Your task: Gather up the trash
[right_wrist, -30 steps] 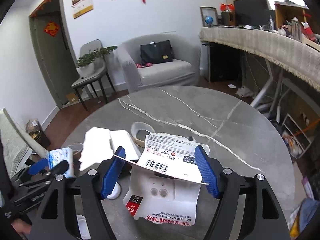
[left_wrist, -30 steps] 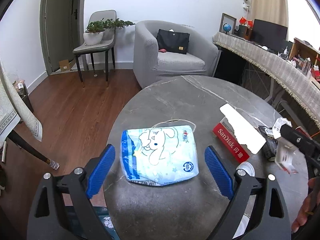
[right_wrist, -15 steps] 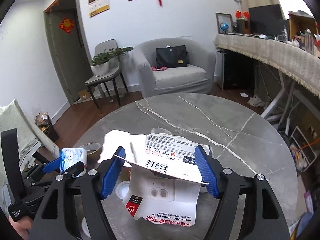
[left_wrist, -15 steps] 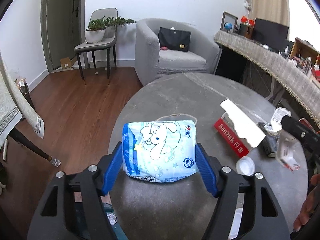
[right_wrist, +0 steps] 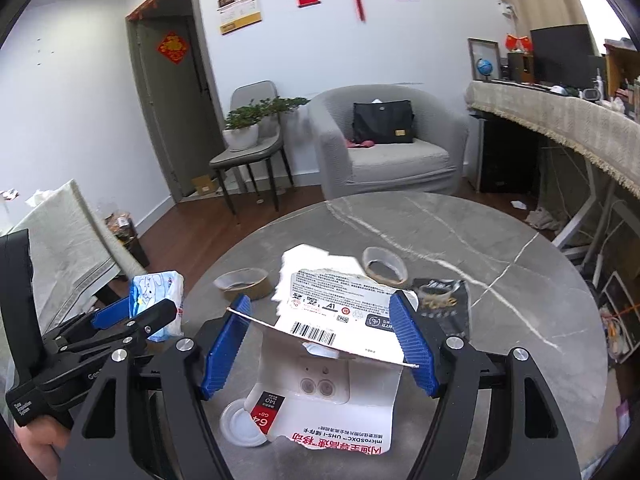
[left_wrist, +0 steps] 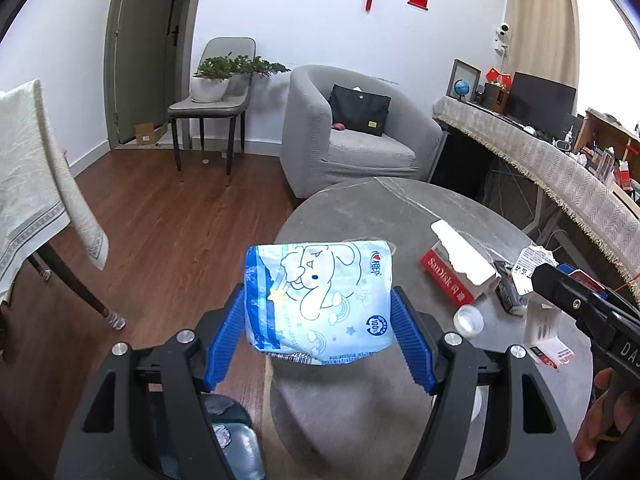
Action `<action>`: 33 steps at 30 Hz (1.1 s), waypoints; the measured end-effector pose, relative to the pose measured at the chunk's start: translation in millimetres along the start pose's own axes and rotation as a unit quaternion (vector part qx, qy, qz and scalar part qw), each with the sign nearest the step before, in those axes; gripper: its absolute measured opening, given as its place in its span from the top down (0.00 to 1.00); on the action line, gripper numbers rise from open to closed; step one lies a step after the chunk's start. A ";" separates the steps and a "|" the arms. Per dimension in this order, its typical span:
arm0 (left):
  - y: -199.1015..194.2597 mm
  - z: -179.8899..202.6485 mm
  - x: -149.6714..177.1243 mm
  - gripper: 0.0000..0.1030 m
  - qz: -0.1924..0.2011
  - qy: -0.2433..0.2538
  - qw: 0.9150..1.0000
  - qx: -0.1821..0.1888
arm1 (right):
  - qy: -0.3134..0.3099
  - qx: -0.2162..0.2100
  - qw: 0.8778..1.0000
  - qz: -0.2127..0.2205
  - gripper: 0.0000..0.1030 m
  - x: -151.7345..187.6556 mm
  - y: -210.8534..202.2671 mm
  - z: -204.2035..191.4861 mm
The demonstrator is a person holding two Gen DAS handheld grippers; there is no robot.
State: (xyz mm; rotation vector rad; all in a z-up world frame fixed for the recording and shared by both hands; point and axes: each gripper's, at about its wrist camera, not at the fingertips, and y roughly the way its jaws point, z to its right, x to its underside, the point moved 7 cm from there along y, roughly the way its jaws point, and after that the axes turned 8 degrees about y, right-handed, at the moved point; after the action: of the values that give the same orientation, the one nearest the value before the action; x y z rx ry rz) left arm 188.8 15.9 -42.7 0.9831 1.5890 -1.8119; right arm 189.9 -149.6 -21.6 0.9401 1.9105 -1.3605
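My left gripper (left_wrist: 318,334) is shut on a light blue tissue pack (left_wrist: 318,300) with a cartoon dog and holds it above the left edge of the round grey table (left_wrist: 400,204). The pack also shows in the right wrist view (right_wrist: 158,300). My right gripper (right_wrist: 320,340) is shut on a torn white memory card package (right_wrist: 332,320) with a barcode and holds it above the table (right_wrist: 500,320). The right gripper also shows at the right in the left wrist view (left_wrist: 536,280). A bin with a dark bag (left_wrist: 228,440) lies below the left gripper.
On the table are a red and white SanDisk box (left_wrist: 456,272), a white cap (left_wrist: 469,319), two tape rolls (right_wrist: 244,282) (right_wrist: 384,266) and a black wrapper (right_wrist: 440,300). A grey armchair (left_wrist: 352,140), a chair with a plant (left_wrist: 212,100) and a cloth-covered table (left_wrist: 36,184) stand around.
My left gripper has closed on the tissue pack and lifted it off the table towards the left edge. My right gripper has risen with the package in it.
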 end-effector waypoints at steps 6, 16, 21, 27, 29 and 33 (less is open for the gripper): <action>-21.8 -19.1 17.8 0.29 -0.007 -0.012 1.000 -0.013 | 0.000 -0.029 1.000 -0.006 0.29 12.5 -8.1 -14.9; -39.0 -68.5 56.6 0.29 -0.048 -0.032 0.997 -0.047 | -0.013 -0.086 0.996 -0.016 0.29 35.5 -18.5 -65.5; -36.6 -94.5 81.1 0.29 -0.083 -0.043 0.994 -0.051 | -0.026 -0.102 0.994 -0.022 0.29 42.7 -15.9 -92.0; -34.3 -124.4 103.0 0.28 -0.117 -0.066 0.990 -0.049 | -0.031 -0.125 0.991 -0.045 0.29 54.3 -0.7 -126.5; -33.7 -132.6 109.0 0.26 -0.128 -0.069 0.988 -0.046 | -0.037 -0.131 0.989 -0.050 0.29 57.2 2.6 -137.9; -33.2 -144.1 121.6 0.23 -0.154 -0.053 0.985 -0.052 | -0.054 -0.142 0.986 -0.063 0.29 67.8 11.5 -163.2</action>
State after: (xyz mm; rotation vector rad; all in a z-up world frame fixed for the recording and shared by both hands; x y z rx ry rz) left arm 115.8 171.9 -126.5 0.6097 1.8264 -1.9219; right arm 149.3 22.3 -34.6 0.6035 2.0402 -1.1411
